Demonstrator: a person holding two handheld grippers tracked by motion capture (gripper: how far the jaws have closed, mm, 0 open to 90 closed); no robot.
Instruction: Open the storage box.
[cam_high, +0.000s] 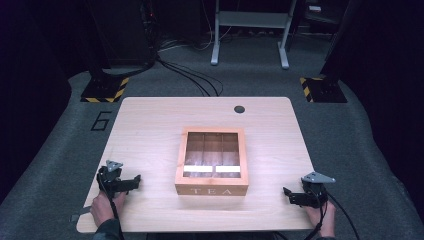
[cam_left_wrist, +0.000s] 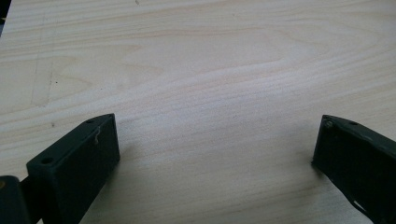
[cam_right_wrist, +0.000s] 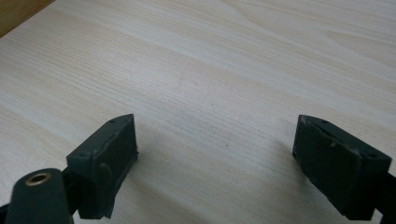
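The square wooden tea box with a glass-paned lid (cam_high: 212, 161), sitting closed at the frame's centre, looks rigid, fairly light and breakable on top, best gripped by its wooden side walls, while the left gripper (cam_high: 136, 179) and right gripper (cam_high: 286, 192) rest released, jaws spread, on the pale wooden table (cam_high: 150, 125) at lower left and lower right.

Beyond my work area
I see a light wooden table (cam_high: 150, 125), grey carpet (cam_high: 60, 150), hazard-striped stand bases (cam_high: 105, 90).

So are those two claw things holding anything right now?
Left gripper: jaws open, nothing between them, over bare table.
Right gripper: jaws open, holding nothing.
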